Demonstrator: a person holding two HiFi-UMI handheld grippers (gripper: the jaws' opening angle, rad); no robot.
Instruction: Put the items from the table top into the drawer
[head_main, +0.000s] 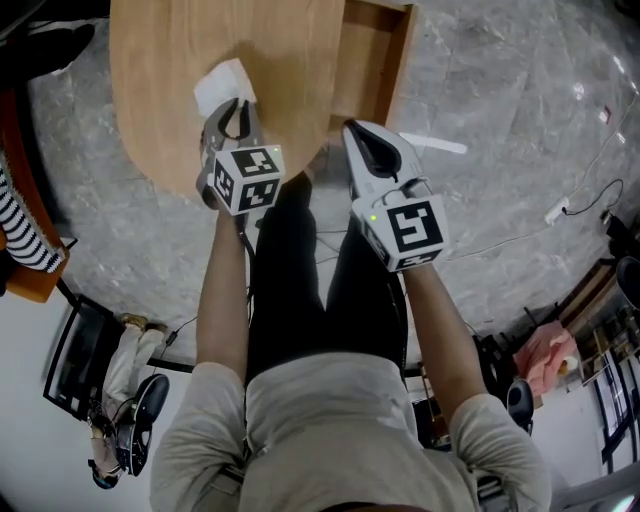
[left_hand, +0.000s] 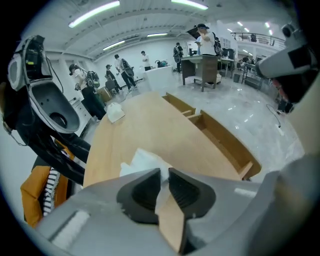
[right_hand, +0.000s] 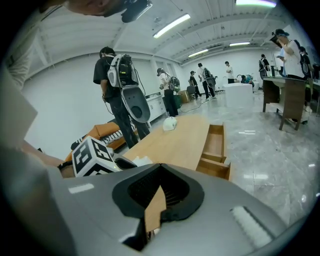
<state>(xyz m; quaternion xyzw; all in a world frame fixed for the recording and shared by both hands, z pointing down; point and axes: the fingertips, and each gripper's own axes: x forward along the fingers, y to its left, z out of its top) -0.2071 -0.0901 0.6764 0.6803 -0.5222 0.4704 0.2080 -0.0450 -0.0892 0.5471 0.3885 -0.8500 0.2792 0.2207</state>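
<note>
Though the pads hide its near edge, left gripper (left_hand: 164, 171) pinches the white napkin (left_hand: 144, 159); right gripper (right_hand: 160, 167) pressed together, empty.

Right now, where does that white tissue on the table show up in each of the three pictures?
Head view: the white tissue lies upper left on the wooden table, at the tips of the left claw.
Left gripper view: white tissue at centre, right at the claw's tips.
Right gripper view: white tissue, small, left of centre, beside the marker cube.
Shared landmark: the open drawer, right of the tissue.
</note>
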